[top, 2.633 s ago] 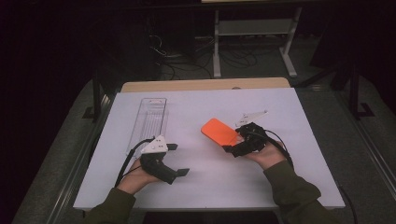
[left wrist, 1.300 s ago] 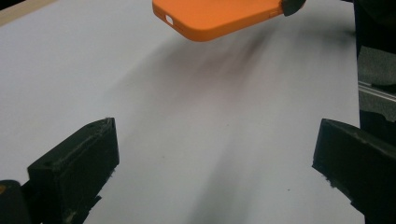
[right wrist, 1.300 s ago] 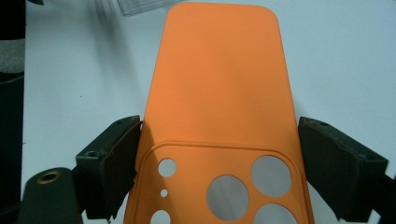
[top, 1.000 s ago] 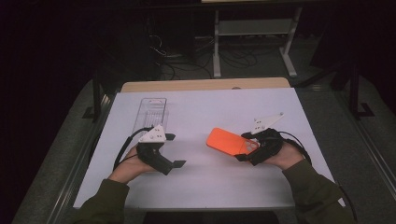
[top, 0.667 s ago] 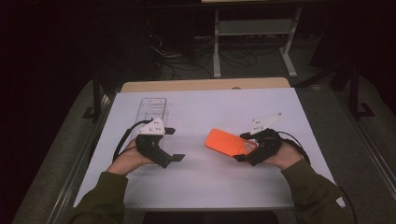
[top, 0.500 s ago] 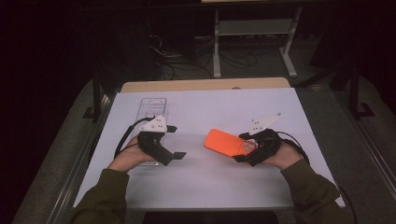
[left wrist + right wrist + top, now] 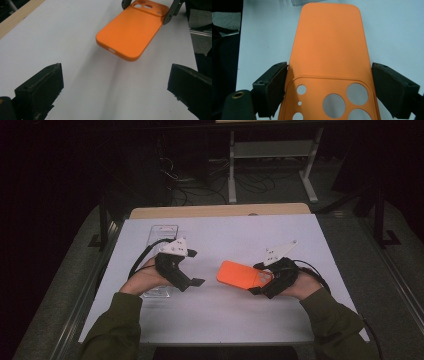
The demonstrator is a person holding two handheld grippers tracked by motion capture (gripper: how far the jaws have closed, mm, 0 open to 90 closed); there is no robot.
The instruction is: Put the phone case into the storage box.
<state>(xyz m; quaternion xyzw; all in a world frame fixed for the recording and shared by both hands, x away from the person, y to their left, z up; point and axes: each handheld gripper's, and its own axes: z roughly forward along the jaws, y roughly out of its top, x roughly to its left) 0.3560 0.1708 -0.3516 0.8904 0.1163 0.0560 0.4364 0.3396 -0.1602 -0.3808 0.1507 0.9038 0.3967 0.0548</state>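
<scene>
An orange phone case (image 7: 239,274) hangs a little above the white table, camera cutouts toward my right gripper (image 7: 256,279). That gripper is shut on the case's camera end, one pad on each long edge (image 7: 328,90). In the left gripper view the case (image 7: 130,35) floats ahead with its shadow below, the right gripper's fingers (image 7: 172,12) at its far end. My left gripper (image 7: 195,267) stands open and empty, jaws wide apart (image 7: 115,87), pointing toward the case. It hovers over a clear plastic tray (image 7: 165,231).
The white tabletop (image 7: 250,235) has a wooden strip (image 7: 220,211) along its far edge. Beyond it stand a metal shelf frame (image 7: 270,150) and cables on a dark floor. Both cables trail from the grippers across the table.
My left hand has moved away from the person and slightly up, now over the clear tray. The right hand and the orange case have stayed put.
</scene>
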